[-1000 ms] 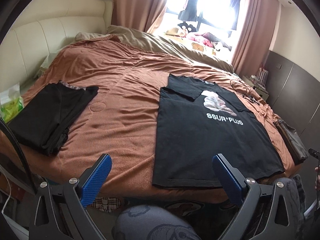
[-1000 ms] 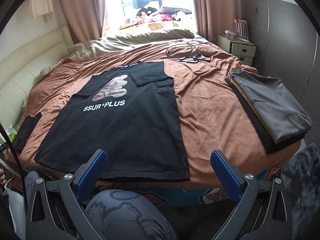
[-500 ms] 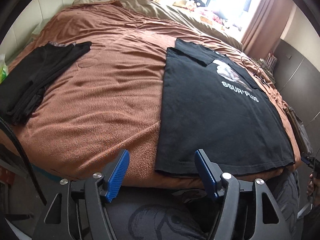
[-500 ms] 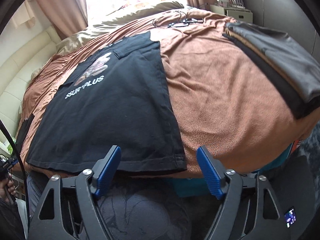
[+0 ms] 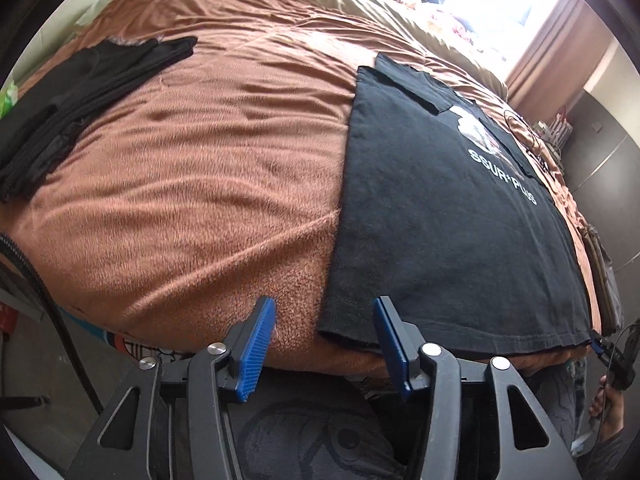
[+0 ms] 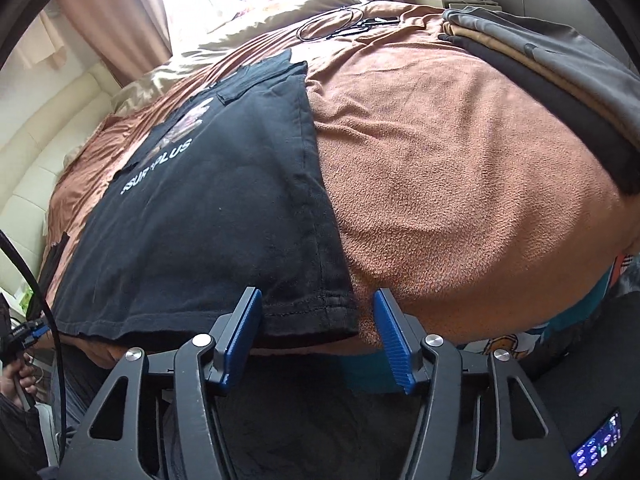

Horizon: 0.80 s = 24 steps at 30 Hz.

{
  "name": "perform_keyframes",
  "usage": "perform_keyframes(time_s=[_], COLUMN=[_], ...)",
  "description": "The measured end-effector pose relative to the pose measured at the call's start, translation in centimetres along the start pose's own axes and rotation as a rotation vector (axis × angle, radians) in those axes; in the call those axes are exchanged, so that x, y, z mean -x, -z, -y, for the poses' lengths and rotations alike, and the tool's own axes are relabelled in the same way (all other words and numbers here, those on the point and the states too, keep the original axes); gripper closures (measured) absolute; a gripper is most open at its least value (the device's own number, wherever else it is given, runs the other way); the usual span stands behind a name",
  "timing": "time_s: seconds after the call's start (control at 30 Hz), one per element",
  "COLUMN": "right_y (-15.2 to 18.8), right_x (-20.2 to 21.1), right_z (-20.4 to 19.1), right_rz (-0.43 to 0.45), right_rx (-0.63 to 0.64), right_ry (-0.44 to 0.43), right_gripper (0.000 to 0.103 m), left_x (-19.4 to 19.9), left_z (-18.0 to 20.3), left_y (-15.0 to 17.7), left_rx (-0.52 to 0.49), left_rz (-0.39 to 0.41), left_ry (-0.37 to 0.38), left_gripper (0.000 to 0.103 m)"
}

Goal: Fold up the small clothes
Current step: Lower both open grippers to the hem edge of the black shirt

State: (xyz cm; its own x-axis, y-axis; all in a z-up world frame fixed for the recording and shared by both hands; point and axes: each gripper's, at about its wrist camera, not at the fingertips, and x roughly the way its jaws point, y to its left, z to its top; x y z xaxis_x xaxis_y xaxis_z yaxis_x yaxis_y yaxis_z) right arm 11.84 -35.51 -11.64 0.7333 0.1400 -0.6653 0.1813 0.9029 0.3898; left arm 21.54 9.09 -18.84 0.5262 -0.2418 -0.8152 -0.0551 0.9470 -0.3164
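Left wrist view: the black T-shirt (image 5: 452, 216) lies flat and face-up on the brown bedspread (image 5: 208, 168), sleeves already turned in, its hem running along the near edge of the bed.
Left gripper (image 5: 324, 340): jaws apart and just closing, straddling the shirt's near left hem corner; the blue pads do not yet press on cloth.
Right wrist view: the same shirt (image 6: 208, 216) fills the left half of the frame, its near right hem corner framed by the jaws.
Right gripper (image 6: 318, 334): jaws likewise apart and just closing, the hem corner between them and no pinch made yet.
Handling: light, limp cotton jersey by the look of it; it will likely sag and drape the moment it is lifted, with no stiffness to hold a shape.
Grip surface: the stitched double hem looks the thickest, firmest part, so the pads should bite there without slipping.
Where to hold: both bottom corners at once, so the fold carries up toward the collar evenly.
Risk: the fleecy bedspread sits right under the hem and could be pinched along with it.
Bystanders: a dark folded garment (image 5: 80, 92) lies well apart at the left, a stack of folded clothes (image 6: 560, 68) well apart at the right.
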Motion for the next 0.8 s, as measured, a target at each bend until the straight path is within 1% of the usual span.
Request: perform_keyframes(time_s=[0.07,0.13,0.2,0.4,0.53,0.6,0.67,0.8], right_y=[0.2,0.3,0.3,0.2,-0.3,-0.6,-0.8,-0.4], right_x=[0.2,0.2,0.1,-0.3,-0.8,-1.2,-1.7,-2.1], right_z=[0.7,1.2,1.7,3.2,3.6,3.6,3.7,4.5], right_rz=[0.006,0.007,0.004,0.012,0.013,0.014,0.017,0.025], right_rx=[-0.033,-0.061,-0.087,-0.16,-0.177,-0.196,-0.217,-0.267], right_ry=[-0.022,-0.053,-0.089,-0.152,-0.172,-0.19,-0.208,-0.242], right_gripper=[0.053,0.061,0.066,0.067,0.067,0.067,0.067,0.068], left_x=[0.0,0.0,0.0,-0.3,-0.6,-0.7,-1.1,-0.8], left_z=[-0.4,-0.7,-1.0,-1.7,-1.9,-1.5,-1.4,-1.2], left_y=[0.1,0.0,-0.1,-0.8,-1.2,-1.1,-0.8,-0.1], left_rx=[0.029,0.056,0.085,0.144,0.189,0.194,0.214,0.217], left_rz=[0.009,0.01,0.01,0.011,0.003,-0.009,-0.033,-0.027], left_ry=[0.013,0.028,0.045,0.077,0.104,0.141,0.191,0.191], left_gripper=[0.055,0.056,0.057,0.06,0.06,0.062,0.066,0.067])
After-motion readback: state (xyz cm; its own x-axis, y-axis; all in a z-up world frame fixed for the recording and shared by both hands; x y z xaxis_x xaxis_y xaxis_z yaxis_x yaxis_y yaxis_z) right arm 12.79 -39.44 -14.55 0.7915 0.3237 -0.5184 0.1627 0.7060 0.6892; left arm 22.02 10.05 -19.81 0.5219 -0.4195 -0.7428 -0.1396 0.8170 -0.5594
